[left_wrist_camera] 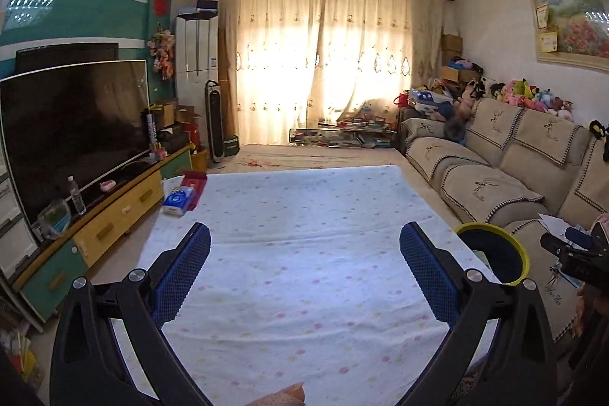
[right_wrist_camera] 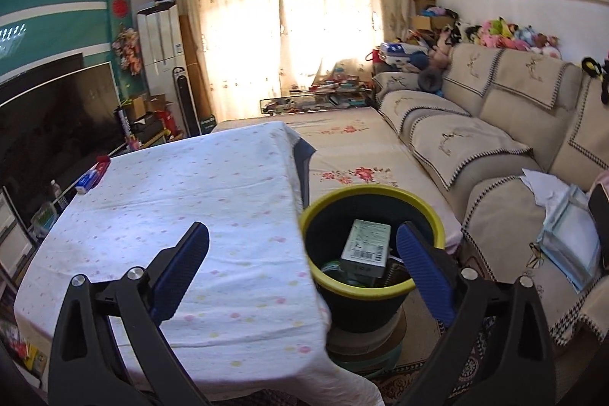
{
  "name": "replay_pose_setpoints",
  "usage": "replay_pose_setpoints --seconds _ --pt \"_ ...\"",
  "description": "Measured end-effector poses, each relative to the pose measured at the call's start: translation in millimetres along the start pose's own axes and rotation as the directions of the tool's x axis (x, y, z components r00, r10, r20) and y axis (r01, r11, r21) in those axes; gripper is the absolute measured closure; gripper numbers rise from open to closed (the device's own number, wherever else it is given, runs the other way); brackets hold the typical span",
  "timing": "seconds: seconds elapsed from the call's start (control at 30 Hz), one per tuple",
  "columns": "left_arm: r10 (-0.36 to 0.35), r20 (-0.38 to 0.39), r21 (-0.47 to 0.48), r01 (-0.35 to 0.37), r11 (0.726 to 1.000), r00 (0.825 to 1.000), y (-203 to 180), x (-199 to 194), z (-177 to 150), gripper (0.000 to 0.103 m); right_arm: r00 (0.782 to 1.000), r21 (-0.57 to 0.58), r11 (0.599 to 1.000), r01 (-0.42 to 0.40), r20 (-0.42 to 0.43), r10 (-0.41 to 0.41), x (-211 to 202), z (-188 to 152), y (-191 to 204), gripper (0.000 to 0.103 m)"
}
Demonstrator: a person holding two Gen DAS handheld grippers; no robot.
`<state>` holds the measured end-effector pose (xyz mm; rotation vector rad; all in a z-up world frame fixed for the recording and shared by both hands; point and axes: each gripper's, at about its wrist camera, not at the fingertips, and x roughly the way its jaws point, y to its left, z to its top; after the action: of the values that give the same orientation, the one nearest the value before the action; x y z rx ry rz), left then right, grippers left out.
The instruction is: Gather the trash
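Observation:
A black trash bin with a yellow rim stands beside the table's right edge; it holds a pale green box and other scraps. My right gripper is open and empty, its left finger over the tablecloth and its right finger in front of the bin's rim. In the left wrist view my left gripper stands wide open over the table with nothing between its fingers. The bin shows at the right behind its right finger. A blue tissue pack and a red box lie at the table's far left corner.
A white dotted cloth covers the table. A beige sofa runs along the right with papers and a bag on its near seat. The TV on a yellow and green cabinet lines the left. The bin rests on stacked flat things.

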<state>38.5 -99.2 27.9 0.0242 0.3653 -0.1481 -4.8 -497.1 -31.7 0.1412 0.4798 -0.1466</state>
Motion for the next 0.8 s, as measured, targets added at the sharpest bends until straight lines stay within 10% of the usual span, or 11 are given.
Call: replay_pose_setpoints --seconds 0.8 --pt "0.061 0.055 -0.044 -0.059 0.997 0.997 18.8 -69.9 -30.4 0.005 0.997 -0.077 0.997 -0.020 0.067 0.025 -48.7 8.6 25.0 0.007"
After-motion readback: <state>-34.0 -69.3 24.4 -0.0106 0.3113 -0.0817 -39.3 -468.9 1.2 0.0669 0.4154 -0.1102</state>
